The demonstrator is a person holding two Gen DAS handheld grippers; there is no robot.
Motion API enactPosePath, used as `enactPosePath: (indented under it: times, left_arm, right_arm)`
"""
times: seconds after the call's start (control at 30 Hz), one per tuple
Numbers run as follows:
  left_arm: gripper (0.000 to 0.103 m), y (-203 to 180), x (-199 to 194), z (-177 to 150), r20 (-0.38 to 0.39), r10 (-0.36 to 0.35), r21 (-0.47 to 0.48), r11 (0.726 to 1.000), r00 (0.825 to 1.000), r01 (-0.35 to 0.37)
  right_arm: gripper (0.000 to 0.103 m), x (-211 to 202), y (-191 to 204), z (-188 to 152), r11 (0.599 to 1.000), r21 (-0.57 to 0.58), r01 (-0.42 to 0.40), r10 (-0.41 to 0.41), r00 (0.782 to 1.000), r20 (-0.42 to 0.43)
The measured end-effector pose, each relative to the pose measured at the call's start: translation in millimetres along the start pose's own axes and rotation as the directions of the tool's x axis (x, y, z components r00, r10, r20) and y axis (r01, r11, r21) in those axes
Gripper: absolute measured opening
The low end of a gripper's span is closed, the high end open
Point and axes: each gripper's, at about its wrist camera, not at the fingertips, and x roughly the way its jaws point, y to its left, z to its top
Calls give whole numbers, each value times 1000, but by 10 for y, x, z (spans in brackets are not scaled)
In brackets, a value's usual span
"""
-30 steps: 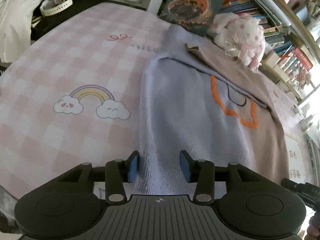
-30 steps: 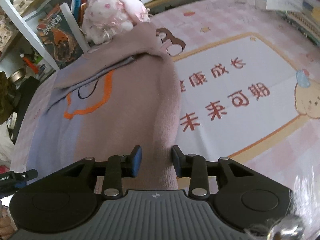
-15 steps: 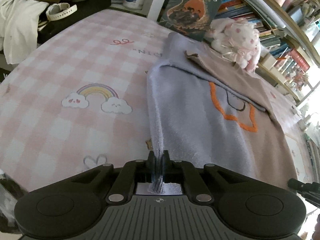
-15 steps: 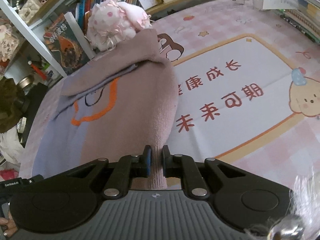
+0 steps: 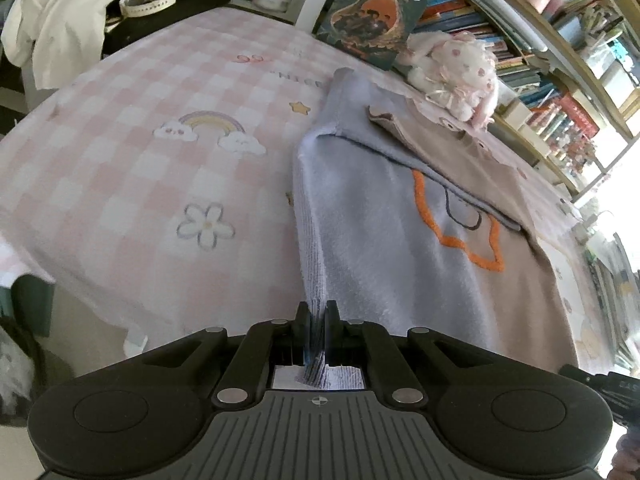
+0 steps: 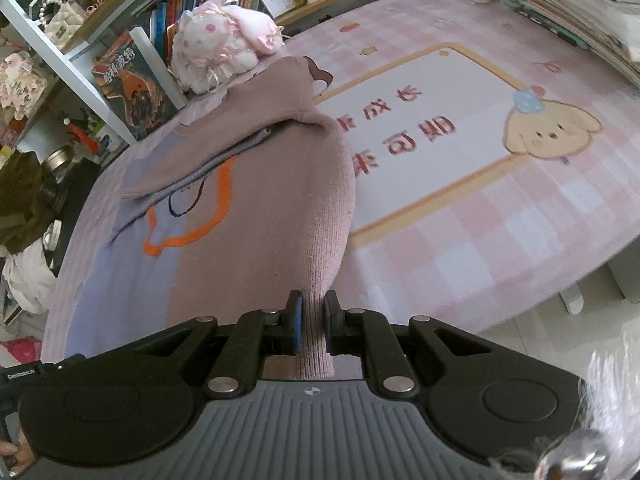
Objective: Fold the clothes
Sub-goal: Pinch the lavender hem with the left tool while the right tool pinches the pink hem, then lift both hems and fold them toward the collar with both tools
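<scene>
On pink blanket | left gripper pinches sweater hem | right gripper pinches it too

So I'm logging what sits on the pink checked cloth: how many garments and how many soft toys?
Lavender-and-mauve knit sweater: 1
White-and-pink plush toy: 1
Total: 2

Both pictures are bright with soft daylight. In the left view a white glare burns out the far right edge, past the bookshelf. Shadows are faint. The round lens bends the shelf and the edges of the pink checked cloth. The cloth looks smeared near the bottom left corner. In the right view a fuzzy blur sits in the bottom right corner.
</scene>
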Motion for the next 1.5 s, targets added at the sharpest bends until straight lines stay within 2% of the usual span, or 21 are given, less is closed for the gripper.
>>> enactPosePath:
  times: [0.23, 0.47, 0.53, 0.6, 0.7, 0.83, 1.0, 1.07, 1.13, 1.27, 1.5]
  left_arm:
    - [4, 63, -170, -261, -31, -14, -27, 1000, 999, 13]
    - [4, 185, -289, -434, -66, -40, -74, 997, 997, 35]
    - [4, 218, -333, -438, -59, -65, -104, 993, 996, 59]
    - [4, 229, -397, -380, -27, -119, -151, 982, 993, 113]
    - [4, 242, -484, -234, 42, -213, -229, 949, 976, 217]
    - [4, 200, -480, 89, 158, -311, -283, 895, 937, 345]
    - [4, 133, -273, 592, 275, -357, -297, 852, 893, 432]
    - [4, 105, -141, 800, 285, -365, -289, 849, 886, 443]
    - [4, 60, 5, 1017, 289, -372, -276, 850, 882, 448]
    - [4, 39, 321, 1326, 268, -373, -261, 859, 888, 440]
    - [4, 39, 913, 1687, 175, -326, -236, 902, 929, 361]
  right_arm:
    - [10, -222, -173, -235, 999, 46, -19, 20, 999, -30]
    - [10, -400, -325, -457, 995, 90, -31, 40, 993, -107]
    - [10, -439, -356, -497, 993, 112, -36, 50, 992, -118]
    - [10, -500, -346, -478, 991, 123, -54, 67, 992, -103]
    - [10, -626, -300, -387, 985, 136, -108, 116, 992, -54]
    - [10, -757, -236, -127, 955, 193, -224, 218, 975, 50]
    - [10, -716, -267, 343, 875, 320, -363, 311, 929, 202]
    - [10, -645, -283, 548, 834, 371, -408, 329, 908, 259]
    - [10, -554, -259, 746, 816, 395, -422, 327, 900, 287]
    - [10, -302, -140, 1138, 822, 399, -406, 299, 904, 305]
    - [10, 245, -82, 1528, 840, 433, -326, 225, 937, 269]
